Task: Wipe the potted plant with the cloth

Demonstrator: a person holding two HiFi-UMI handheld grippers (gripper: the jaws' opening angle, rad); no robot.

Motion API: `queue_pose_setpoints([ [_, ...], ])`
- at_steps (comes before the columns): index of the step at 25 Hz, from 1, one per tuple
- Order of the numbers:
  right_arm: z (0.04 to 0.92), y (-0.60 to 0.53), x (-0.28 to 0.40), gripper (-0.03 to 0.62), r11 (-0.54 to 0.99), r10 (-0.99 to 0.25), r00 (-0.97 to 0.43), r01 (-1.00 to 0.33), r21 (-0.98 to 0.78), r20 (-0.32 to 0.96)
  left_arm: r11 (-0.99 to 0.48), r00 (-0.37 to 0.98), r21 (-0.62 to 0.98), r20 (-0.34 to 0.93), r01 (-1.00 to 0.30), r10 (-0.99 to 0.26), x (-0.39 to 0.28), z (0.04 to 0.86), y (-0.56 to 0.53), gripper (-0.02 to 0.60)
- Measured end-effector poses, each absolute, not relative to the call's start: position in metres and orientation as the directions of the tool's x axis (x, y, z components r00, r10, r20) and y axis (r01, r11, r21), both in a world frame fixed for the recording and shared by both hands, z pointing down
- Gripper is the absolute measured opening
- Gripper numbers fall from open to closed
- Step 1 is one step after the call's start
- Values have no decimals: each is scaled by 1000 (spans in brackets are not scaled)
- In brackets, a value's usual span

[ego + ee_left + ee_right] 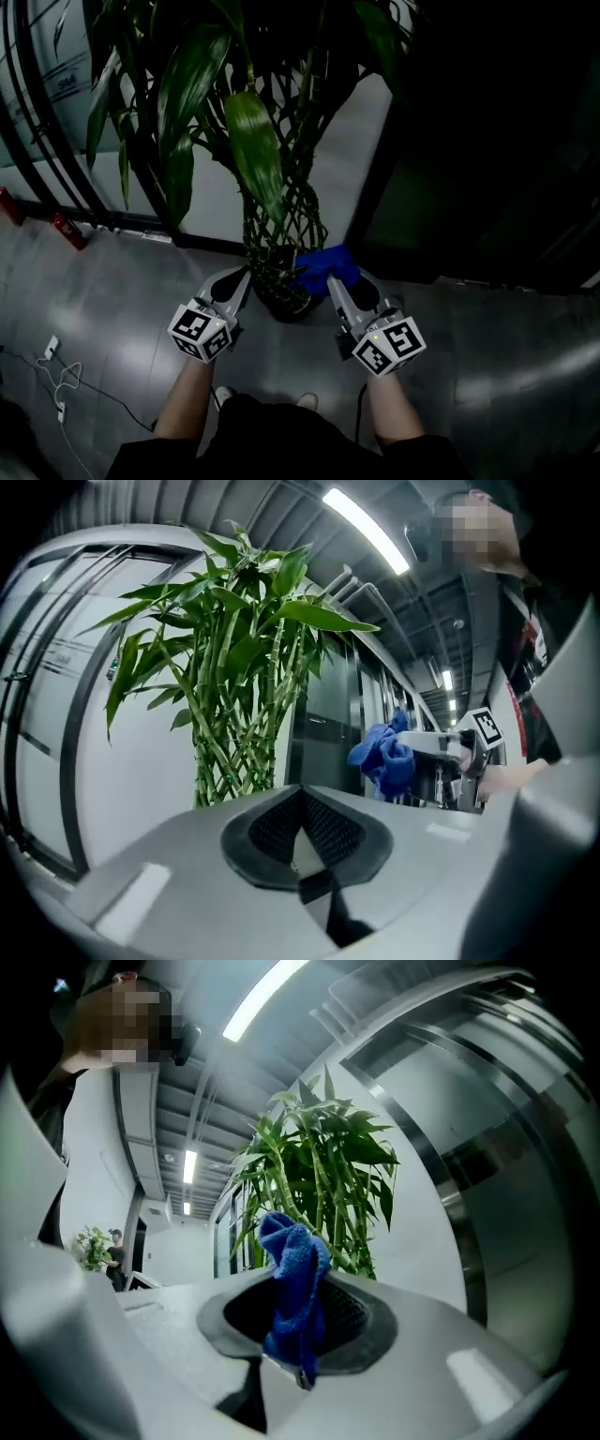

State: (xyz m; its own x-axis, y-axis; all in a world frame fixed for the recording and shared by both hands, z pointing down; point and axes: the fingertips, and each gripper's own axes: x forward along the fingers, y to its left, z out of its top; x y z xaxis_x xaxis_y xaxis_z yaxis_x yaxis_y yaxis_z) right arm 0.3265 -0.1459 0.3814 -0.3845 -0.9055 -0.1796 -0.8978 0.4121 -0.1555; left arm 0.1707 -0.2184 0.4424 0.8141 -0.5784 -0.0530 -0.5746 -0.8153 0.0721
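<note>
Grey floor point(506, 375), with the potted plant point(278, 234) standing at 12 o'clock. At 5 o'clock of the pot, the right hand-held gripper point(332, 283) is clamped on the blue cloth point(326, 265), which lies just beside the stems. At 7 o'clock, the left hand-held gripper point(241, 275) has its jaws together on nothing.

Both bare forearms reach forward and down, side by side. The left gripper point(238, 277) has its jaws pressed together on nothing; the right gripper point(332, 283) (angled slightly inward) pinches a blue cloth point(323, 264).
</note>
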Motion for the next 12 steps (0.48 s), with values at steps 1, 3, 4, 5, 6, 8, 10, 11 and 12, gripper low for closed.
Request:
queue_pose_setpoints([
  [1,375,-147,332,104,428,-896,-397,-892,-148,-196,-806,806,75,-49,-587,-590,173,442,-217,6],
  [3,361,-150,342,104,452,-879,-414,-881,-139,-236,-789,789,87,-42,-608,-613,176,442,-215,6],
  [4,354,-152,346,104,458,-873,-416,-878,-136,-254,-780,780,91,-40,-619,-624,176,441,-215,6],
  [5,348,-155,349,104,461,-869,-416,-877,-133,-269,-773,773,89,-38,-628,-633,176,439,-216,7],
  [6,342,-159,351,104,461,-866,-413,-878,-130,-281,-769,769,81,-37,-634,-638,175,436,-218,6],
  [8,327,-164,352,104,461,-859,-409,-879,-119,-307,-768,767,62,-42,-638,-640,177,427,-225,7],
  [10,308,-165,354,104,461,-848,-409,-883,-90,-338,-772,770,46,-57,-634,-635,183,416,-232,6],
  [11,298,-165,356,104,461,-841,-412,-885,-68,-352,-778,775,38,-64,-628,-629,188,410,-235,6],
  [12,286,-165,357,104,462,-833,-417,-886,-42,-364,-786,783,30,-71,-618,-618,195,403,-238,7],
])
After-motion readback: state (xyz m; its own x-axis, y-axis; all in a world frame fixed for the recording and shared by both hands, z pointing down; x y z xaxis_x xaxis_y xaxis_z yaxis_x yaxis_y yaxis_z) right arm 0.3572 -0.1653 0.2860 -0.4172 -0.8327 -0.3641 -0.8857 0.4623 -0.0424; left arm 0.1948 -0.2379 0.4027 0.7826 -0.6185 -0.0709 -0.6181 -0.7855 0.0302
